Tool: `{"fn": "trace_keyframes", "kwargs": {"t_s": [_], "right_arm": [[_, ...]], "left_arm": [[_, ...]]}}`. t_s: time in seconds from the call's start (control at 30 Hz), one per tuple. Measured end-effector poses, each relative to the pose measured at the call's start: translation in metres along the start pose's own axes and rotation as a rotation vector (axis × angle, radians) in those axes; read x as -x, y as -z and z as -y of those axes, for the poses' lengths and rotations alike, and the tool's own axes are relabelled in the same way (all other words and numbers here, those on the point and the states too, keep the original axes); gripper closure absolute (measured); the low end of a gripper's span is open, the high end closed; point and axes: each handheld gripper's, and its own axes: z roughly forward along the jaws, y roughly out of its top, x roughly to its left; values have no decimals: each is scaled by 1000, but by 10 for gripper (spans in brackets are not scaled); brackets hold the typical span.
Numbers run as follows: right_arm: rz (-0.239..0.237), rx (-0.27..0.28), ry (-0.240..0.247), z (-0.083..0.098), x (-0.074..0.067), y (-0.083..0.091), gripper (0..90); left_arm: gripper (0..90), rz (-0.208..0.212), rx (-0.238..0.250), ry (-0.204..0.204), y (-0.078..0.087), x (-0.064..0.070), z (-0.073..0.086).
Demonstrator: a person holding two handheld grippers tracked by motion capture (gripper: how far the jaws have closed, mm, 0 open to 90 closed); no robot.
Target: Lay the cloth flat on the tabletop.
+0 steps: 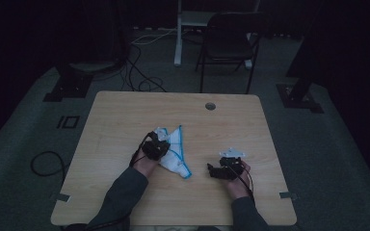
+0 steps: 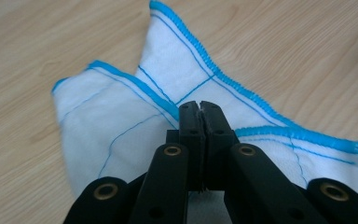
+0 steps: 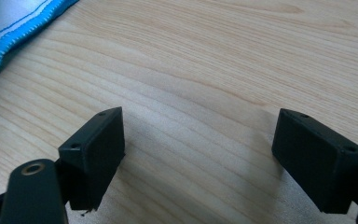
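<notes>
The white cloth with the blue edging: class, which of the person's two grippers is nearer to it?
Left. The left gripper is shut on the cloth, pinching its fabric. The right gripper sits apart on the bare table, jaws open.

One cloth [image 1: 176,151], white with blue trim, near the table's [image 1: 125,115] middle. Two grippers: left gripper [image 1: 157,147] on the cloth, right gripper [image 1: 218,170] toward the right edge. One chair [image 1: 226,43] beyond the far edge, one round hole [image 1: 210,106] near it.

White cloth [image 2: 121,126] with blue edging and grid lines; light wood-grain table [image 1: 125,115]
</notes>
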Motion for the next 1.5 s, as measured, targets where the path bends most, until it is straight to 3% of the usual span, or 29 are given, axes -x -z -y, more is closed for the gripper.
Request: {"fn": "trace_keyframes", "kwargs": {"t_s": [0.17, 0.37, 0.7, 0.8, 0.83, 0.87, 0.9, 1.0, 1.23, 1.5], "right_arm": [[0, 0, 0, 0, 0, 0, 171], [0, -1, 0, 0, 0, 0, 172], [4, 0, -2, 0, -1, 1, 172], [4, 0, -6, 1, -1, 1, 199], [3, -2, -1, -1, -4, 3, 324], [3, -2, -1, -1, -4, 3, 324], [4, -2, 12, -3, -9, 4, 417], [1, 1, 33, -5, -15, 3, 467], [-74, 48, 44, -30, -35, -7, 544], [-142, 59, 46, -58, -48, -25, 563]], "left_arm": [[893, -16, 47, 39, 22, -5, 12], [892, -37, 82, 108, 46, -14, 38], [889, -68, 68, 177, 71, -26, 79], [888, -74, 67, 191, 73, -28, 85], [887, -76, 66, 198, 74, -29, 88], [887, -77, 62, 200, 74, -30, 90], [887, -78, 59, 203, 73, -30, 92], [888, -81, 46, 204, 69, -31, 96], [887, -94, 15, 198, 63, -32, 104], [887, -103, 5, 195, 61, -33, 108]]}}
